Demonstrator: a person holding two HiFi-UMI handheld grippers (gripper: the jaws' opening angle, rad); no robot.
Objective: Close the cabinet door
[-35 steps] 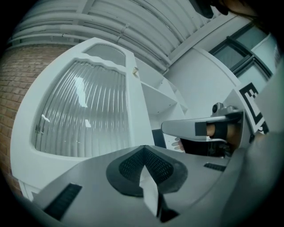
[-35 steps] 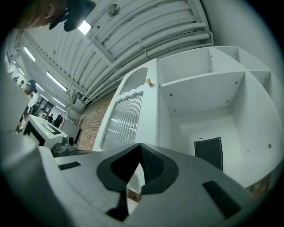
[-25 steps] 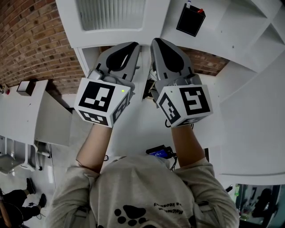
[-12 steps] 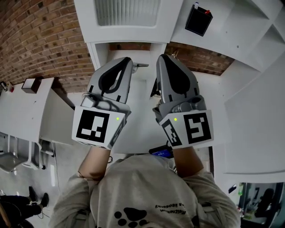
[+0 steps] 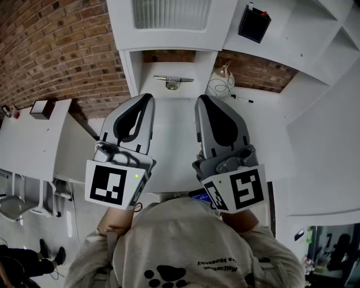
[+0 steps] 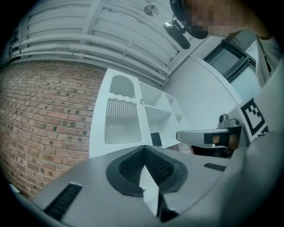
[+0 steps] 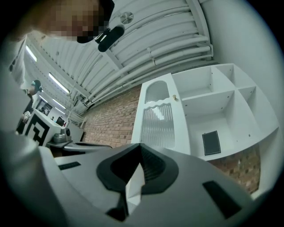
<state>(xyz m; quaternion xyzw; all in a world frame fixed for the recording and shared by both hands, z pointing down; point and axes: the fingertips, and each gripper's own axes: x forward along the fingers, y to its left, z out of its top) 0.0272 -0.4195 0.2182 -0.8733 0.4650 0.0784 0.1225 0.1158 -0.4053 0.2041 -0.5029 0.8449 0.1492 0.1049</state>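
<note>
Left gripper [image 5: 146, 98] and right gripper [image 5: 202, 101] are both sitting pinched shut, holding nothing, over the counter [image 5: 174, 140], well apart from the cabinet door [image 5: 163, 14]. I'm reading that louvered door as lying flush against its cabinet; closing looks done.

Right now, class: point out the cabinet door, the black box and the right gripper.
cabinet door [image 5: 163, 14], head view, on its ribbed panel.
black box [image 5: 254, 23], head view, middle of its dark face.
right gripper [image 5: 203, 102], head view, at its closed fingertips.
</note>
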